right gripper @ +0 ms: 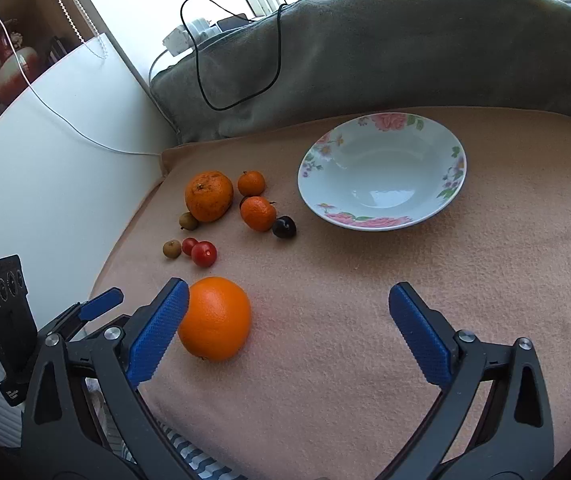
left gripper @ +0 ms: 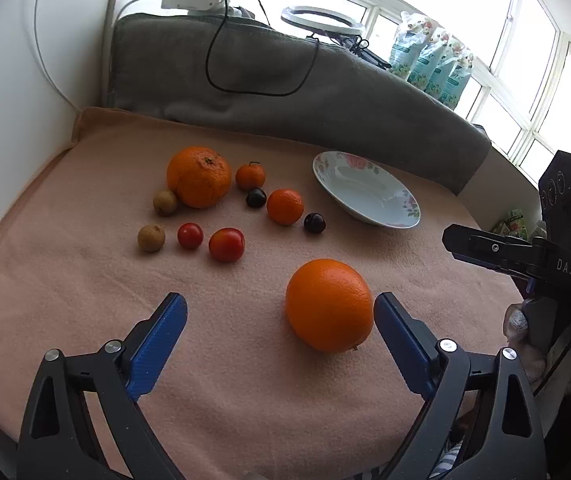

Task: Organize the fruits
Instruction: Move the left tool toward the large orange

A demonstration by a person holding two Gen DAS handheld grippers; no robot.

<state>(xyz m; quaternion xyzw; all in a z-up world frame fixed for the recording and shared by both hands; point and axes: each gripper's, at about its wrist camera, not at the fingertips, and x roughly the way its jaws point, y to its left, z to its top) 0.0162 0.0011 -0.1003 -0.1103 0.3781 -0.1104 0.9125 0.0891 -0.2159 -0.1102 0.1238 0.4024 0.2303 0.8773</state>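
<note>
A large smooth orange lies on the peach cloth nearest me, beside the right finger of my open left gripper. My right gripper is open and empty, its left finger next to the same orange. An empty white floral bowl stands further back on the right. A rough big orange, two mandarins, two cherry tomatoes, two dark cherries and two brown longans lie grouped at the back left.
A grey blanket-covered backrest with a black cable rises behind the cloth. A white wall panel borders the left side. Bags and a ring light stand on the windowsill. The right gripper's body shows at the right edge.
</note>
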